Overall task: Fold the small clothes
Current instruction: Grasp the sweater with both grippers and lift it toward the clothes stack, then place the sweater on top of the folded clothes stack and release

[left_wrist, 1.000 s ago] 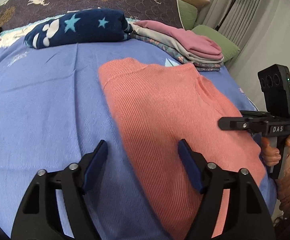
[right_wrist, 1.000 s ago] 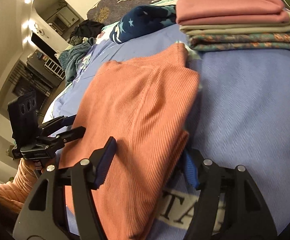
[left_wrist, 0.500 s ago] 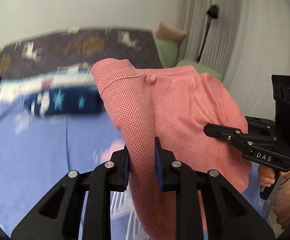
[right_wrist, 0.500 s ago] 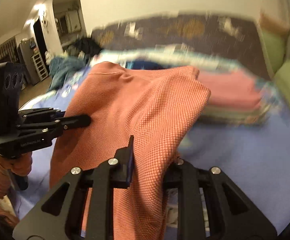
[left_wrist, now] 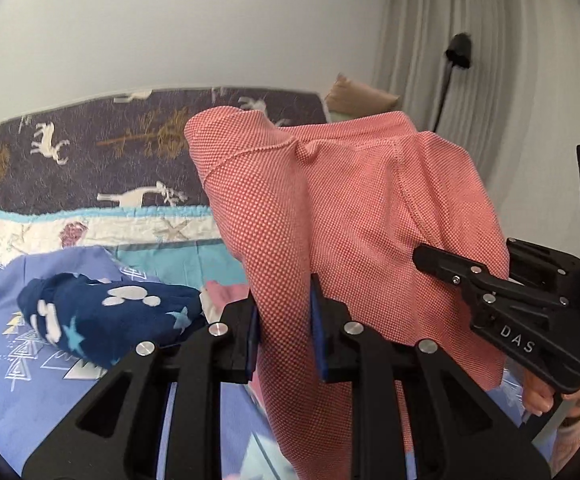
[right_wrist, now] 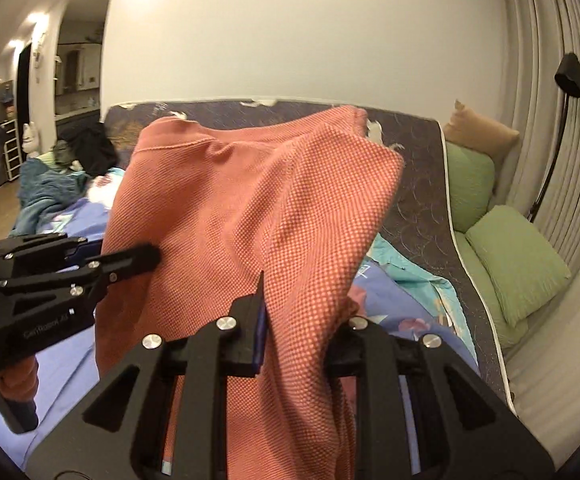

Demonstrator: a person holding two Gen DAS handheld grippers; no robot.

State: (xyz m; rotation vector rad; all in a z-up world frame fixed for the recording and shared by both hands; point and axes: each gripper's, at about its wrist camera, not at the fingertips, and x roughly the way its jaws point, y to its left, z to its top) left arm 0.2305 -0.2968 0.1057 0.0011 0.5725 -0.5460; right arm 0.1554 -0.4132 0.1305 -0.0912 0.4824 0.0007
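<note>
Since a second ago, we note the coral knit garment (left_wrist: 341, 208) has left the bed: it lay flat on the blue sheet (left_wrist: 6, 360) then, and now hangs in the air, pinched at two spots along one edge and draping down in front of both cameras. Both sets of jaws closed within that second, from well apart to narrow, with the fabric between them.

Left wrist view, left to right: a rolled navy fleece with white and blue stars (left_wrist: 110, 316) lies on the sheet at lower left, with the dark deer-print headboard cover (left_wrist: 90, 160) behind it. At centre the left gripper (left_wrist: 282, 332) is clamped on a fold of the garment, blue pads pressing the cloth from both sides. At right the right gripper (left_wrist: 429, 258) comes in sideways (its tip is against the cloth; the far finger is hidden), with a hand (left_wrist: 541, 396) on its handle.

Right wrist view, left to right: the left gripper (right_wrist: 146, 256) reaches in from the left edge, tip at the garment's (right_wrist: 250, 208) side. At centre the right gripper (right_wrist: 301, 320) holds a bunched fold; one blue pad shows, the other is covered by cloth. Green pillows (right_wrist: 517, 264) and a floor lamp (right_wrist: 567, 76) stand at right by the curtain.
</note>
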